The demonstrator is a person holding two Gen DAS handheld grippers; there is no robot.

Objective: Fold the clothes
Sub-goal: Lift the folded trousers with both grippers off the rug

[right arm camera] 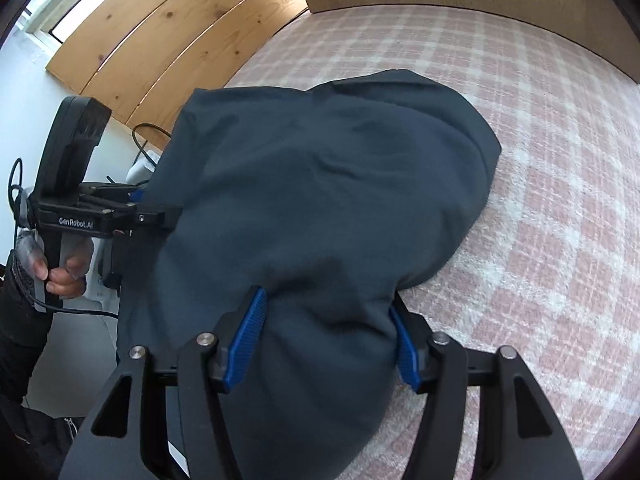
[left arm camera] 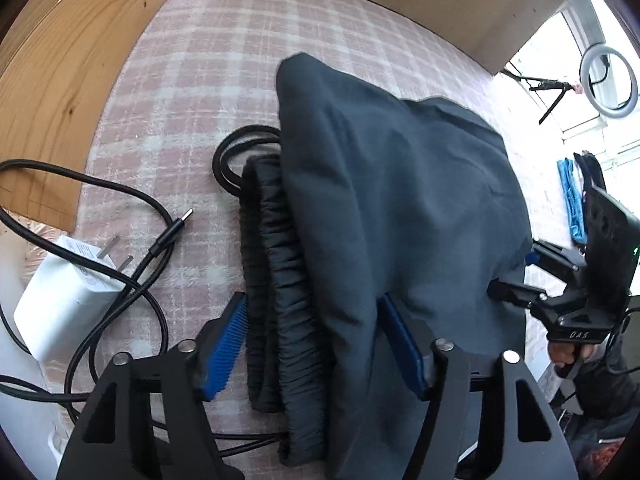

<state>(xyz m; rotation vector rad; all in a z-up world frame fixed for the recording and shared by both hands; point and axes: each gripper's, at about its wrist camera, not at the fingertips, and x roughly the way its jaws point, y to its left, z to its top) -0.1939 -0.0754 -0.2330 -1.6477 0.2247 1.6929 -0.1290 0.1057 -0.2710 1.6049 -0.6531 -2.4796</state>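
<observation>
A dark grey-blue garment (left arm camera: pixel 392 184) with a gathered elastic waistband (left arm camera: pixel 280 280) lies on the pink plaid blanket (left arm camera: pixel 220 60). My left gripper (left arm camera: pixel 312 304) straddles its near edge. The left blue pad touches the waistband and cloth drapes over the right pad, running back toward the camera. In the right wrist view the garment (right arm camera: pixel 320 168) bulges up in a mound, and my right gripper (right arm camera: pixel 326 300) has a thick bunch of it filling the gap between its blue pads. Each view shows the other tool at the garment's side: right gripper (left arm camera: pixel 516 292), left gripper (right arm camera: pixel 160 212).
A white charger (left arm camera: pixel 68 304) and looping black cables (left arm camera: pixel 120 200) lie on the blanket left of the garment. Wooden bed boards (left arm camera: pixel 60 60) border the far and left sides. A ring light (left arm camera: pixel 608 80) and a blue cloth (left arm camera: pixel 572 200) stand off to the right.
</observation>
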